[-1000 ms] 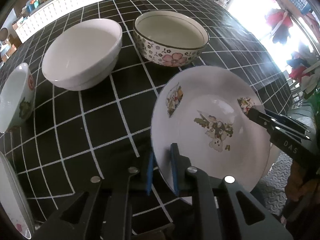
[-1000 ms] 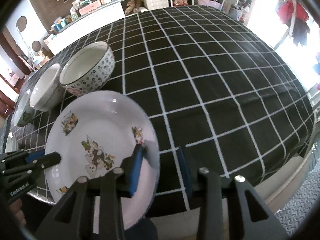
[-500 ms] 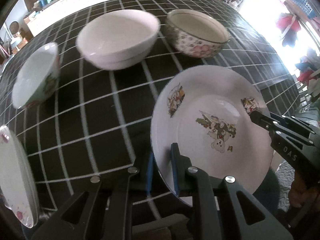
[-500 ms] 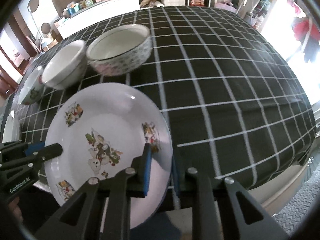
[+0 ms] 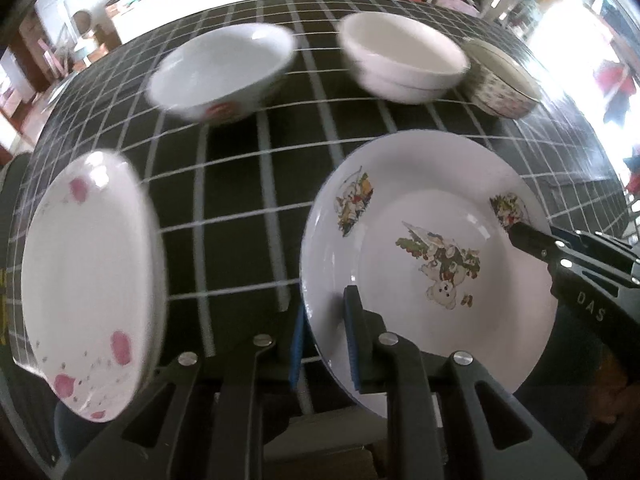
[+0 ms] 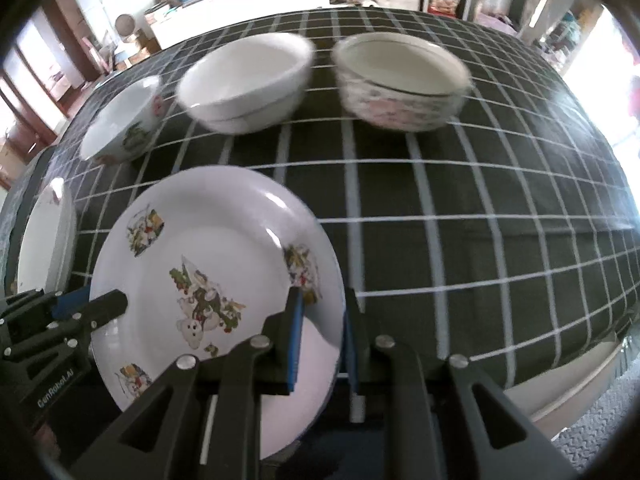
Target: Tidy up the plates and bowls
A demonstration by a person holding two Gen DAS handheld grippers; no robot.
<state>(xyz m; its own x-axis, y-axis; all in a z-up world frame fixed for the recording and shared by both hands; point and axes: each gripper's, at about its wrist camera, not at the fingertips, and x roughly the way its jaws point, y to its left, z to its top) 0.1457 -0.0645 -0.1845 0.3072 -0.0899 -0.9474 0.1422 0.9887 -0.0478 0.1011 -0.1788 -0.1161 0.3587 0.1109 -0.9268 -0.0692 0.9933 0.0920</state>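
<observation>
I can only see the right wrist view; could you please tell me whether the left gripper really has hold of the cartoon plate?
Observer: Yes. In the left wrist view the left gripper has its jaws shut across the near rim of the cartoon plate, with one blue pad on its face and the other underneath.
Operator: Thank you. What is the white sliver at my far left?
Observer: It is a second plate, white with pink blotches. It lies at the near left edge of the checked tablecloth, apart from the held one.
Operator: Is anything lying on it?
Observer: Nothing shows on its face, though it is motion-blurred.
</observation>
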